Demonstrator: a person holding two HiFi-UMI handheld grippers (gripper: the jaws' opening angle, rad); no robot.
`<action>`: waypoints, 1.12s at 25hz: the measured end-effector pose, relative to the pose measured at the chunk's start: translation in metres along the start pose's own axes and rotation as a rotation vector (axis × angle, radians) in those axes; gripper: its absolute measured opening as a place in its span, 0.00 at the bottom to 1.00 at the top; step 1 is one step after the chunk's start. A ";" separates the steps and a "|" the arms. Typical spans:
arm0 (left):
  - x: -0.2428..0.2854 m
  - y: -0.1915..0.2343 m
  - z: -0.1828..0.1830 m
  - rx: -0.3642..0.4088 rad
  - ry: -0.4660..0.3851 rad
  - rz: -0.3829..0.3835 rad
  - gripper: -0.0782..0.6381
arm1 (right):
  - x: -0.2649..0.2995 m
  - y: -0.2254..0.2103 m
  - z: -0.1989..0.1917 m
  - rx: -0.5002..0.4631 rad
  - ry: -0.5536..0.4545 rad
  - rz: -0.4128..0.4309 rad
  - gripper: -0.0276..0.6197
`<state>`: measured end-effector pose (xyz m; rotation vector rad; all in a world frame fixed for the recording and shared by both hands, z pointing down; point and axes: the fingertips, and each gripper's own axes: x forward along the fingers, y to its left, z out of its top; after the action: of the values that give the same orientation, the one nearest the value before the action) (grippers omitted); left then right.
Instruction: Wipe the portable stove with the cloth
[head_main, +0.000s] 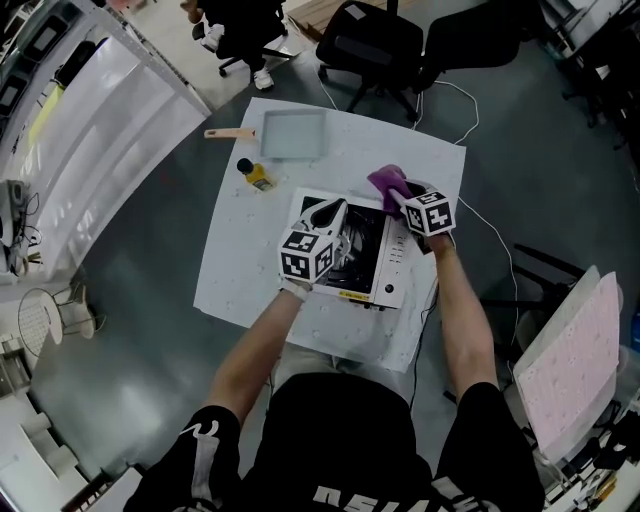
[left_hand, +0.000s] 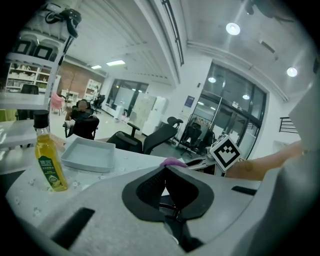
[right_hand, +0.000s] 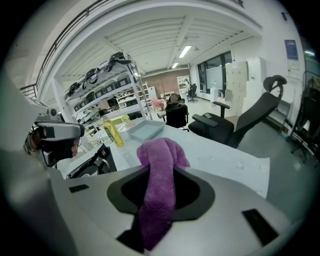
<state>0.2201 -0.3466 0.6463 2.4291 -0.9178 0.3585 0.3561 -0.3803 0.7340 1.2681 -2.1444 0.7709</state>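
Note:
The portable stove (head_main: 368, 252), black on top with a white control side, sits in the middle of the white table (head_main: 245, 270). My right gripper (head_main: 398, 196) hangs over the stove's far right corner, shut on a purple cloth (head_main: 385, 180). In the right gripper view the cloth (right_hand: 161, 150) bunches out past the jaws and hangs down between them, and the stove (right_hand: 92, 162) shows at the left. My left gripper (head_main: 328, 210) is over the stove's left part, its jaws together with nothing in them. The left gripper view shows the pads (left_hand: 152, 187) meeting at the tip.
A small yellow oil bottle (head_main: 256, 176) and a grey tray (head_main: 293, 134) stand at the table's far side, with a wooden-handled tool (head_main: 230, 133) beside the tray. Black office chairs (head_main: 375, 45) stand beyond the table. A cable (head_main: 490, 235) runs off its right edge.

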 end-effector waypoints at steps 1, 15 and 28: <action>0.001 -0.004 0.000 0.006 0.003 -0.003 0.12 | -0.005 -0.004 -0.003 0.005 -0.001 -0.007 0.21; 0.007 -0.043 0.006 0.070 0.005 -0.017 0.12 | -0.066 -0.049 -0.027 0.124 -0.087 -0.094 0.21; -0.052 -0.059 0.004 0.122 -0.015 -0.083 0.12 | -0.135 0.024 -0.048 0.208 -0.217 -0.188 0.21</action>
<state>0.2220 -0.2829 0.5996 2.5753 -0.8209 0.3759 0.3988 -0.2573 0.6702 1.7040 -2.1121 0.8243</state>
